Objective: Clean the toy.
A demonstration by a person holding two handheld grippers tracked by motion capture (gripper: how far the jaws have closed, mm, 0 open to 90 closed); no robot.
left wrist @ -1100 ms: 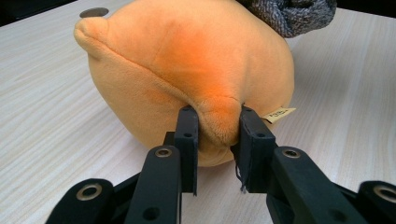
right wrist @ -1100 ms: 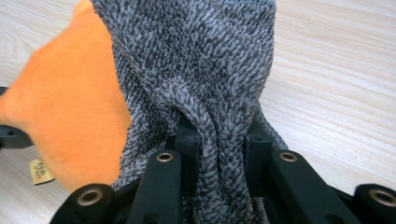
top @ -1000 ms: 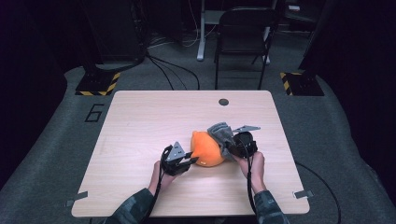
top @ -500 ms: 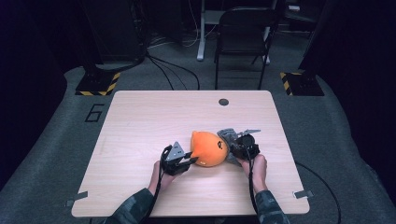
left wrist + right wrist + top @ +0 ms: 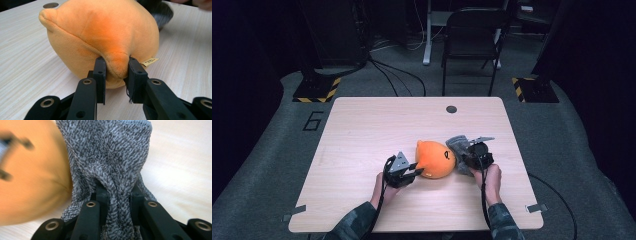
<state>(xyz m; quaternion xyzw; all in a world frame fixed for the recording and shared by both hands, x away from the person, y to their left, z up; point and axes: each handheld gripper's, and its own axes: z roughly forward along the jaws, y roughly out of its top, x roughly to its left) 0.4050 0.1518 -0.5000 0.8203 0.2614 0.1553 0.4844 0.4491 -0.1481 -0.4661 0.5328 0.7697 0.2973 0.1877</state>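
Worktop (image 5: 362, 130) bare across the far half and whole left side, open passage there; lone round hole (image 5: 451, 109) near the far edge. Orange plush toy (image 5: 435, 159) with grey knit cloth (image 5: 457, 145) touching its right side blocks the near-centre. Chair (image 5: 472, 35) stands beyond the far edge, well apart.

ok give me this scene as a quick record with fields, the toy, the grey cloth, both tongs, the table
toy: orange plush toy lying on the table, small label at its side
cloth: grey knit cloth against the toy's right side
left tongs: left tongs shut on a fold of the plush at its near edge
right tongs: right tongs shut on a bunched part of the grey cloth
table: light wooden table, with a round dark hole near the far edge
background: black chair on the floor beyond the table
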